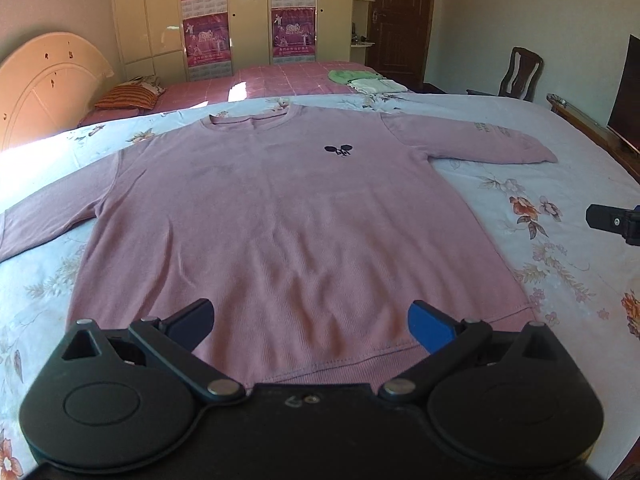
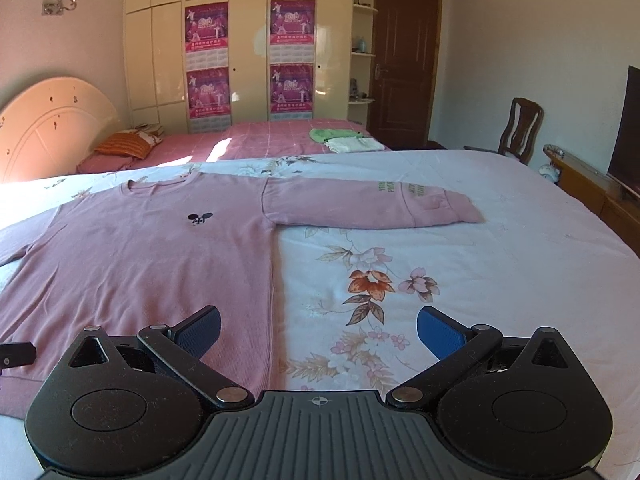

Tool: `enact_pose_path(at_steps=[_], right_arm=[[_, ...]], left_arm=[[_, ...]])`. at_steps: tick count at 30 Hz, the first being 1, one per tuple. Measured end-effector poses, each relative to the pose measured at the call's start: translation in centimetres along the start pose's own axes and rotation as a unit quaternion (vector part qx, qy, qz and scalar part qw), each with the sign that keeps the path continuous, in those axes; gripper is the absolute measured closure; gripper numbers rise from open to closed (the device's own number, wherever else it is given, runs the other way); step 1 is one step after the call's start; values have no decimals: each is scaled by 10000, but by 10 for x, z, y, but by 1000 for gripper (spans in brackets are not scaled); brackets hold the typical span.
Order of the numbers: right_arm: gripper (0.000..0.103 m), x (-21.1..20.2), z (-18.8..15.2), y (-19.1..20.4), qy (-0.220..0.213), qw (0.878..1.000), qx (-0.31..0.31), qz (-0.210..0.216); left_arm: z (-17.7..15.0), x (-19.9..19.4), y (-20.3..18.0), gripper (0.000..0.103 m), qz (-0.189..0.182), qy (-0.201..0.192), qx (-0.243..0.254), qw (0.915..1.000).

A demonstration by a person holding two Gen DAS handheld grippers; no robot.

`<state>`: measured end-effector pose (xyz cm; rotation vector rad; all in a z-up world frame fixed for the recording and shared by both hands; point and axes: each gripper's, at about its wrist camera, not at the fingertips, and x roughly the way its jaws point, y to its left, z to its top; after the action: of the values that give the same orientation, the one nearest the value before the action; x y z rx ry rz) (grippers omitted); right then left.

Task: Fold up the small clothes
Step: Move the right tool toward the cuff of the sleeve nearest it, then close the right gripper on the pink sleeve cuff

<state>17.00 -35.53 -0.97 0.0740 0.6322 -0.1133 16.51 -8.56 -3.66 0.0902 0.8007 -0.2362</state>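
Observation:
A pink long-sleeved sweatshirt (image 1: 280, 208) lies flat, face up, on a floral white bedsheet (image 1: 540, 248), both sleeves spread out to the sides. My left gripper (image 1: 310, 322) is open and empty, hovering over the shirt's bottom hem near its middle. My right gripper (image 2: 318, 330) is open and empty above the shirt's right side seam, near the lower right corner of the shirt (image 2: 140, 264). The right sleeve (image 2: 372, 204) with printed text stretches to the right. The right gripper's tip shows in the left wrist view (image 1: 612, 222) at the far right.
A second bed with a pink cover (image 2: 260, 140) stands behind, with a striped pillow (image 2: 124, 146) and folded green and white clothes (image 2: 344, 138). A wooden chair (image 2: 520, 130), a door (image 2: 404, 64), a wardrobe and a TV bench (image 2: 592, 184) line the far and right sides.

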Motion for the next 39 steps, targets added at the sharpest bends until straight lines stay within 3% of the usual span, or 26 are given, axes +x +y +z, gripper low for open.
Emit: enact_pose_path(at_steps=[5,12,13,14,15,19,21,22,31,34,39], right_arm=[[0,29,14,-8,12,9999,78,-87],[0,66,33,-33,-59,9994,229,-243],[0,73,35,-37,-57,9993,279,-253],[0,79,37,-42,-72,9991,324,-265],[0,87,39,-48,-71,9989,365,-284],[1,118,47,-70,-85,9980,495,-374],[12,134,52,-81,-76,9977,521,-424],[30,144,55,-87,-38,9973,566,-458],[33,230,80,-175,-130,9845,1648,-590],[55,254,86,-204,-30,9771,2037,-608],[55,267,86,-240,42,9623,2629,-698]], left_arm=[[19,30,10,1,-156,130,-348,9992],[42,61,10,5,331,94,-133,9993],[45,65,11,10,374,70,-146,9992],[49,69,12,24,447,49,-156,9989],[54,74,13,29,528,72,-164,9984],[69,95,21,22,674,96,-288,9973],[76,107,26,16,721,75,-375,9967],[79,114,28,15,739,104,-421,9963],[99,151,32,25,659,40,-742,9951],[98,163,31,29,663,161,-718,9951],[100,176,32,31,718,285,-750,9942]])
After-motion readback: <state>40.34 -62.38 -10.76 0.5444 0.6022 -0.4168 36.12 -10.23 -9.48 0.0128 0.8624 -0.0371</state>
